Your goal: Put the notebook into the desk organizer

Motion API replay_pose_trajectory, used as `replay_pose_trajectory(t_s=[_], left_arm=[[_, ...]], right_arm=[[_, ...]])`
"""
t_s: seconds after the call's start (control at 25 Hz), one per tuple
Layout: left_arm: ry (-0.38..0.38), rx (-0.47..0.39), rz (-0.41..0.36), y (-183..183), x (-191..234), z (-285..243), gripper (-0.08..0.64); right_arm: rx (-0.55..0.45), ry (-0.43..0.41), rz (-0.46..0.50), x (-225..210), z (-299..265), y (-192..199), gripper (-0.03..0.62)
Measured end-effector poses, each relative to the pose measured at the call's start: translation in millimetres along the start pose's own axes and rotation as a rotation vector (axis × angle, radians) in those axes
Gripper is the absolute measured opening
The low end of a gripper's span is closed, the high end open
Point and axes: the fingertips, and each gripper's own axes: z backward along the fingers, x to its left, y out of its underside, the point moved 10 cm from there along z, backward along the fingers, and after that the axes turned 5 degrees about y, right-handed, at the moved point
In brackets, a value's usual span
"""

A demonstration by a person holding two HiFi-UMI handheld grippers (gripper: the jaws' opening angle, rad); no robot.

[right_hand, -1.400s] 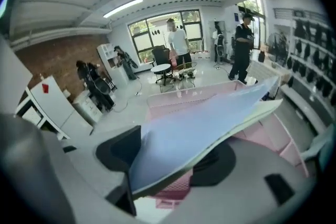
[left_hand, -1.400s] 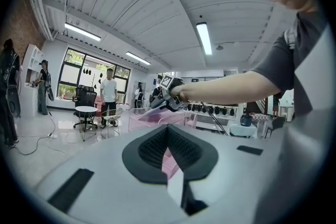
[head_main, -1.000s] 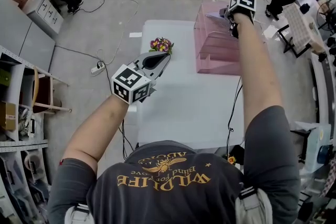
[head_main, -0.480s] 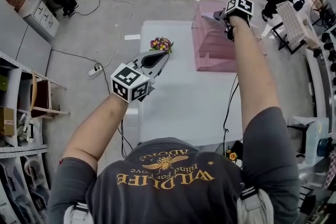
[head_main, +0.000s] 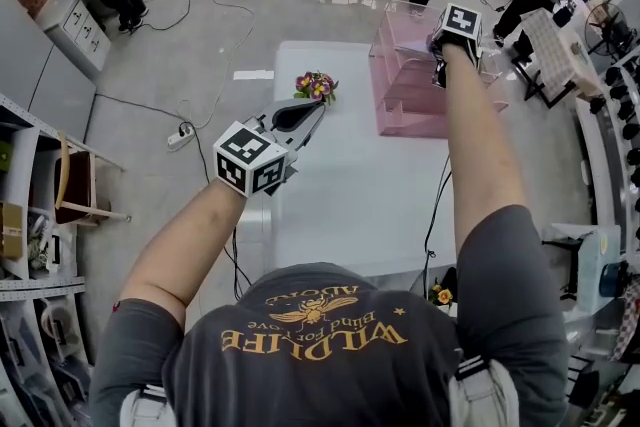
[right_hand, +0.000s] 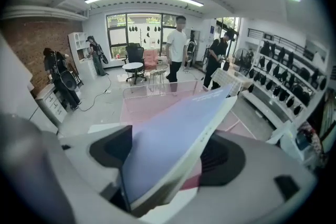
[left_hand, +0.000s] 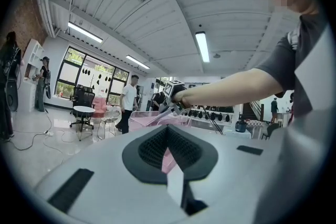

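Holds the left tongs (head_main: 318, 107) level above the left edge of the white bench (head_main: 350, 205), marker cube toward the body. Tips pressed together in the left gripper view, nothing caught between them, only a sliver of pink and white showing through the bowed gap behind.

Just beyond those tips, near the bench's far left corner, a small bunch of flowers (head_main: 316, 86), well apart from everything else on the bench.

Farther right, at the far right corner of the bench, the pink see-through desk organizer (head_main: 400, 90), with several compartments.

Reaches the right arm straight out over it, marker cube uppermost in the head view, right tongs (right_hand: 176, 147) tilted downward above the organizer. Grips the notebook (right_hand: 178, 113) there: lavender cover up, white page block along the right edge, slanted across between the two dark pads (right_hand: 111, 150), clamped at its near end and jutting forward. Not yet inside any compartment. Hangs in the air over the organizer, with the pink floor and clear wall just beneath and ahead in the right gripper view.
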Motion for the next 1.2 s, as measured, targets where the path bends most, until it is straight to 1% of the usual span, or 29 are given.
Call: replay_pose_trajectory(t_s=[0.08,0.16,0.24,0.36,0.4,0.44,0.52,0.6,0.68,0.84,0.88,1.0,1.08,1.16,1.2], left_arm=[[-0.007,0.003,0.002,2,0,5,0.002],[-0.017,0.006,0.002,3,1,9,0.002],[-0.027,0.006,0.004,2,3,11,0.002],[-0.03,0.006,0.002,1,2,10,0.002],[-0.028,0.007,-0.001,0,2,9,0.002],[-0.026,0.008,-0.004,0,1,8,0.002],[-0.027,0.009,-0.004,1,-1,6,0.002],[-0.035,0.014,0.002,4,-2,6,0.002],[-0.045,0.023,0.01,8,-2,7,0.002],[-0.063,0.031,0.019,14,0,7,0.002],[-0.067,0.03,0.02,15,1,8,0.002],[-0.067,0.023,0.028,16,-1,10,0.002],[-0.062,0.02,0.031,16,-2,11,0.002],[-0.057,0.02,0.035,17,-3,13,0.002],[-0.057,0.02,0.041,18,-3,14,0.002]], right_arm=[[-0.046,0.043,0.02,0,0,1,0.371],[-0.071,0.078,0.041,1,2,3,0.373],[-0.095,0.092,0.068,5,3,3,0.374],[-0.165,0.127,0.195,15,1,-5,0.377],[-0.177,0.136,0.219,18,-1,-9,0.379],[-0.18,0.135,0.22,21,-4,-13,0.379],[-0.162,0.101,0.172,24,-12,-21,0.379],[-0.121,0.038,0.121,29,-21,-26,0.379],[-0.082,-0.001,0.117,36,-27,-28,0.379],[-0.021,0.037,0.21,29,-33,-38,0.385],[0.004,0.044,0.218,24,-34,-38,0.388],[0.084,0.05,0.193,7,-40,-25,0.399],[0.094,0.085,0.222,-1,-45,-16,0.41],[0.076,0.122,0.276,-4,-43,-12,0.456],[0.076,0.126,0.279,-4,-42,-11,0.468]])
